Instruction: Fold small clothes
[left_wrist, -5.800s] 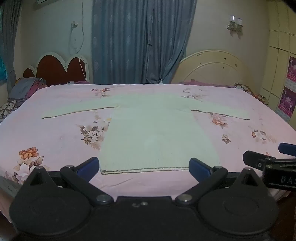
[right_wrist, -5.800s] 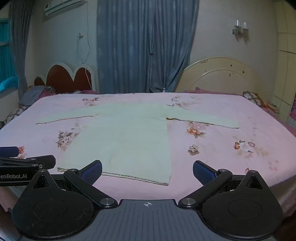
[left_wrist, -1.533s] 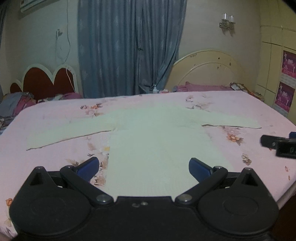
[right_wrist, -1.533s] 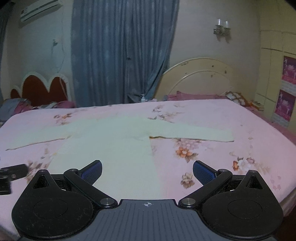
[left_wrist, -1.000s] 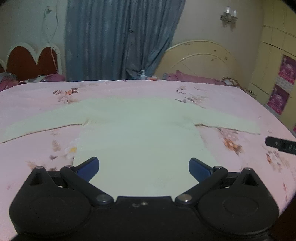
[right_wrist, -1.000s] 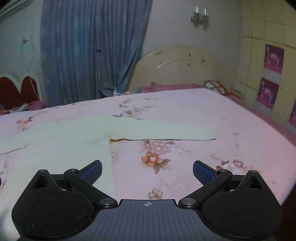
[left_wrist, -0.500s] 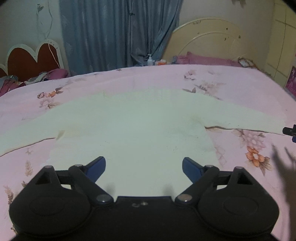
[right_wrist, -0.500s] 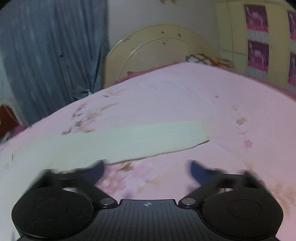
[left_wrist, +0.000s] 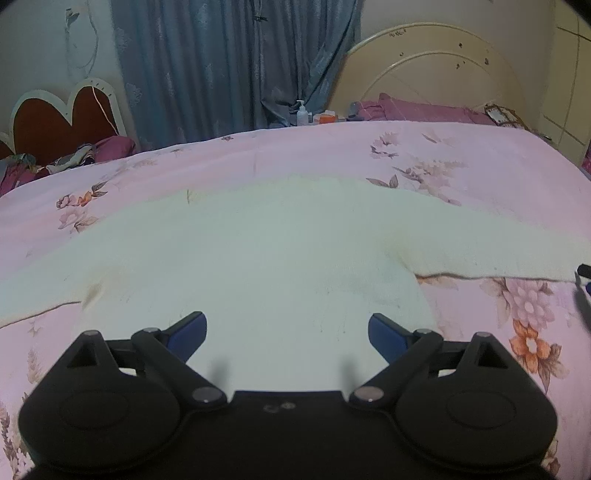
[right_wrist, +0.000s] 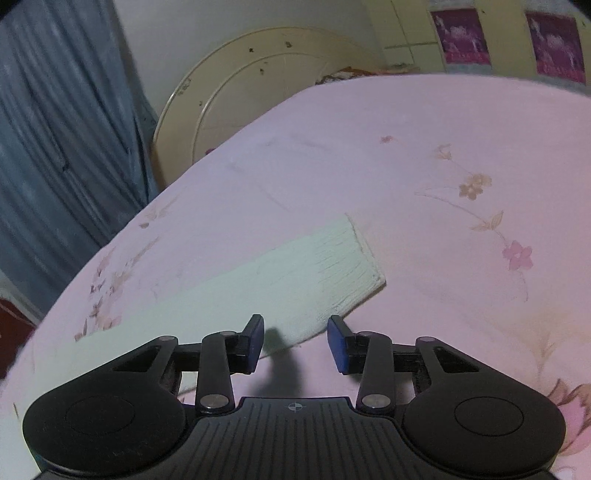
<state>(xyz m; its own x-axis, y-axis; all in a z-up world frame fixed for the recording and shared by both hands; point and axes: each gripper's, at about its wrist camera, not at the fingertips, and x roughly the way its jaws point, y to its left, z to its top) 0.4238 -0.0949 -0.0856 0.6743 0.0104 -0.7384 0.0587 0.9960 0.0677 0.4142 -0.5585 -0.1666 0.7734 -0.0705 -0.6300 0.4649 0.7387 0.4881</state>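
Cream knit sweater (left_wrist: 288, 258) lies flat across the centre of the pink floral bedspread (left_wrist: 461, 158), its right sleeve cuff (right_wrist: 343, 266) at mid-frame just ahead of the right gripper (right_wrist: 295, 341), jaws partly spread and holding nothing, while the left gripper (left_wrist: 286, 328) hovers wide open over the body panel.

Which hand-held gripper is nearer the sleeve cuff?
Right. The right hand-held gripper hovers open just short of the cuff; the left hand-held gripper is over the sweater's body.

Left hand-held gripper (left_wrist: 287, 326) spread wide; right hand-held gripper (right_wrist: 296, 341) half-closed.
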